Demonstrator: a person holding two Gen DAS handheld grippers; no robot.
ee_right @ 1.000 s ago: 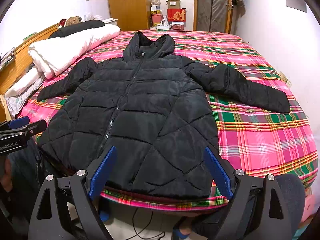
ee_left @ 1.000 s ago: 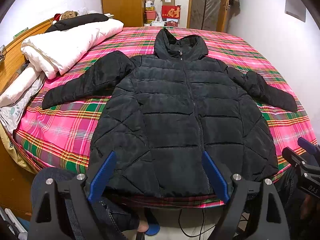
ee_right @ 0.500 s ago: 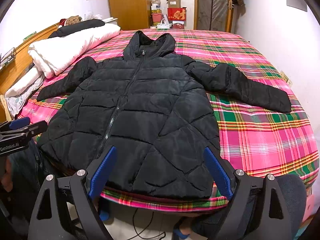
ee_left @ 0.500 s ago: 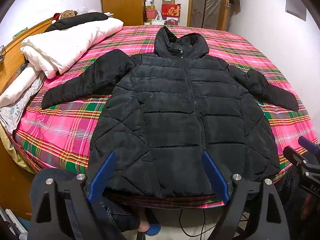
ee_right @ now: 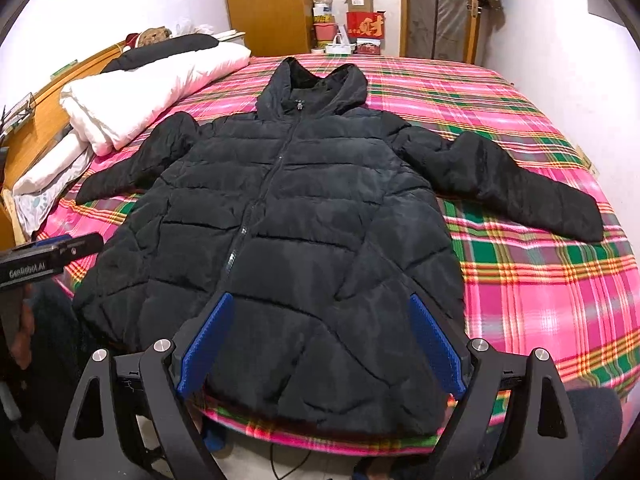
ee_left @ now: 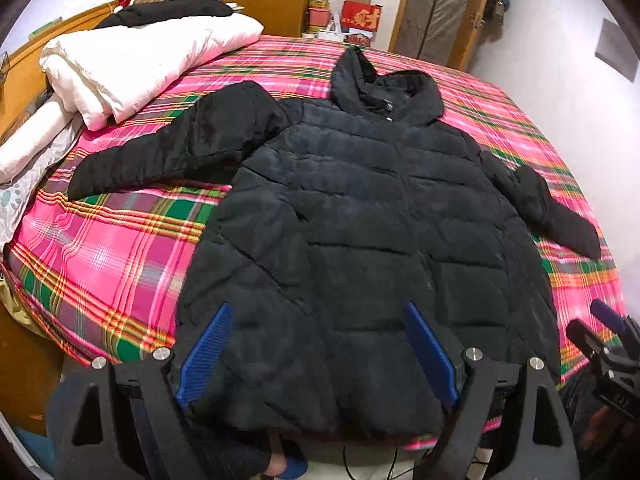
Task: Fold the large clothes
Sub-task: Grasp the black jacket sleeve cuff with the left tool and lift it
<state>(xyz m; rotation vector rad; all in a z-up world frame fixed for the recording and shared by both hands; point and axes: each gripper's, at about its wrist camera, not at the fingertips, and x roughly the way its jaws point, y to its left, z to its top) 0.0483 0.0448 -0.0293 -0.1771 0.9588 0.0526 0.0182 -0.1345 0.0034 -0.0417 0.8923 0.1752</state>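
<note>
Across the middle of the left wrist view I see the jacket (ee_left: 360, 240) lying flat and zipped on the plaid bed (ee_left: 112, 248), hood at the top of the frame, hem at the bottom edge of the mattress. My left claw (ee_left: 316, 348) hangs spread wide and empty over the hem, holding nothing. The jacket's long axis runs straight up the frame, away from the claw. The left sleeve (ee_left: 168, 156) stretches toward the upper left, well clear of the body and easily reached from this side. The right sleeve (ee_left: 552, 212) shows only as a short stub at the right edge. At lower right the right claw (ee_left: 600, 332) pokes in.

Low in the right wrist view, the right claw (ee_right: 320, 340) is likewise wide apart and empty, just above the hem of the jacket (ee_right: 300, 240). Here the right sleeve (ee_right: 512, 184) reaches to the right of the frame and lies nearer this claw; the left sleeve (ee_right: 140, 168) trails off to the left. The left claw (ee_right: 52, 256) shows at the left edge.

I judge folding has not begun; each claw should probably take the sleeve on its own side and bring it across the body.
</note>
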